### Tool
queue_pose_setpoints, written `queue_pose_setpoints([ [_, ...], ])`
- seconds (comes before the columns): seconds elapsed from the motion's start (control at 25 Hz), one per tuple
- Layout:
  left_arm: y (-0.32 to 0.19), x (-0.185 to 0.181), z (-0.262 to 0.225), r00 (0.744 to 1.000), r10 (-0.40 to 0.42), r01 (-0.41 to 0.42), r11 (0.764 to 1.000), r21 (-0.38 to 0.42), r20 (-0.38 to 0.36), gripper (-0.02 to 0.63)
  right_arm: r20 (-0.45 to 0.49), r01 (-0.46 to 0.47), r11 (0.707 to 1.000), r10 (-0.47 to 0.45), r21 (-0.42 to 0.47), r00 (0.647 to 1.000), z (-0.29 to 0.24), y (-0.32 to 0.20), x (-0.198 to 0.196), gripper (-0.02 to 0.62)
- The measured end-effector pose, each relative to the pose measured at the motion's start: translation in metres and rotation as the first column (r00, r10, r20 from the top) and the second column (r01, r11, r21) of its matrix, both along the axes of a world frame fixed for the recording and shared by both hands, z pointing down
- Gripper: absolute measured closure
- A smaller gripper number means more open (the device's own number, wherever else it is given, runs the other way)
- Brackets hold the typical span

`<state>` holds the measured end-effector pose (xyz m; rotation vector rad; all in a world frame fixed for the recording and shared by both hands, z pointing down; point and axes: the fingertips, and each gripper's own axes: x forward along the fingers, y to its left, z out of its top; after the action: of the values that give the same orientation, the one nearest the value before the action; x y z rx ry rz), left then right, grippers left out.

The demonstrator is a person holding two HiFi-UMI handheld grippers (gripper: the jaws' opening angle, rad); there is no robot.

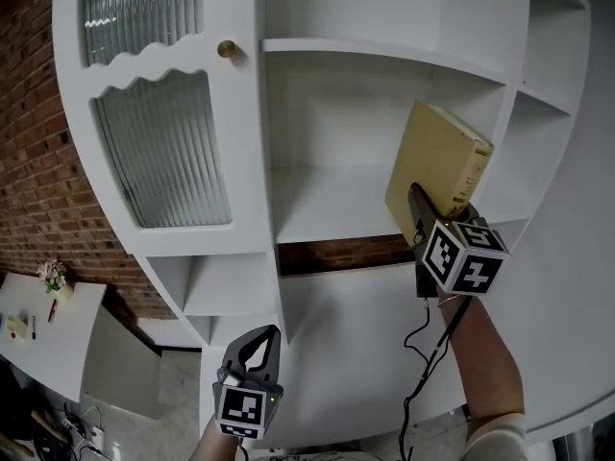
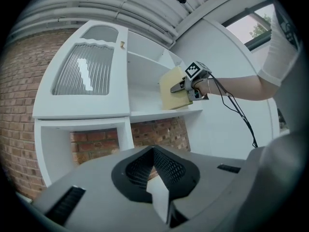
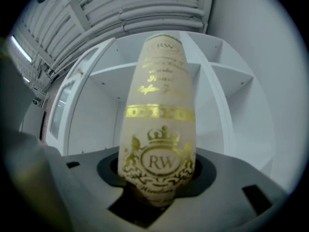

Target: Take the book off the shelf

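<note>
**Book gripped at the open shelf**

Head view: the right hand-held gripper (image 1: pixel 420 214) is clamped on the lower end of a tan book (image 1: pixel 437 166). The book leans tilted in the middle compartment, above the white shelf (image 1: pixel 327 214). The left hand-held gripper (image 1: pixel 255 349) hangs low, well apart from the book, below the ribbed-glass door (image 1: pixel 163 152).

Right gripper view: only here does the spine (image 3: pixel 159 115) show. It bears gold lettering, a crown and an "RW" crest, and fills the gap between the jaws.

Left gripper view: its own jaws (image 2: pixel 154 168) meet at the tips with nothing between them. In the distance, the book (image 2: pixel 174 93) shows side-on, and brick (image 2: pixel 154 132) shows below the shelf.
</note>
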<state>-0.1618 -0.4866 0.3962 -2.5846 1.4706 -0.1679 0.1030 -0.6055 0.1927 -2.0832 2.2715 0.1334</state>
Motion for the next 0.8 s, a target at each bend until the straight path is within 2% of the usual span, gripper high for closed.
queue_pose_setpoints([
  [0.2, 0.02, -0.013, -0.001, 1.0, 0.004, -0.004, 1.0, 0.006, -0.005, 0.598, -0.042, 0.0, 0.999, 0.002, 0.053, 0.999, 0.0, 0.05, -0.023, 0.368],
  [0.48, 0.059, -0.004, -0.008, 1.0, -0.019, 0.019, 0.999, 0.03, -0.006, 0.598, -0.083, 0.04, 0.991, -0.029, 0.131, 0.996, 0.007, 0.111, -0.029, 0.37],
  [0.64, 0.081, 0.006, -0.008, 0.998, -0.058, 0.059, 0.998, 0.031, -0.028, 0.598, -0.105, 0.081, 0.988, -0.068, 0.129, 0.992, 0.026, 0.143, -0.028, 0.37],
  [0.8, 0.099, 0.021, -0.01, 0.996, -0.082, 0.083, 0.996, 0.034, -0.034, 0.598, -0.142, 0.109, 0.99, -0.095, 0.09, 0.985, 0.055, 0.16, -0.028, 0.37],
])
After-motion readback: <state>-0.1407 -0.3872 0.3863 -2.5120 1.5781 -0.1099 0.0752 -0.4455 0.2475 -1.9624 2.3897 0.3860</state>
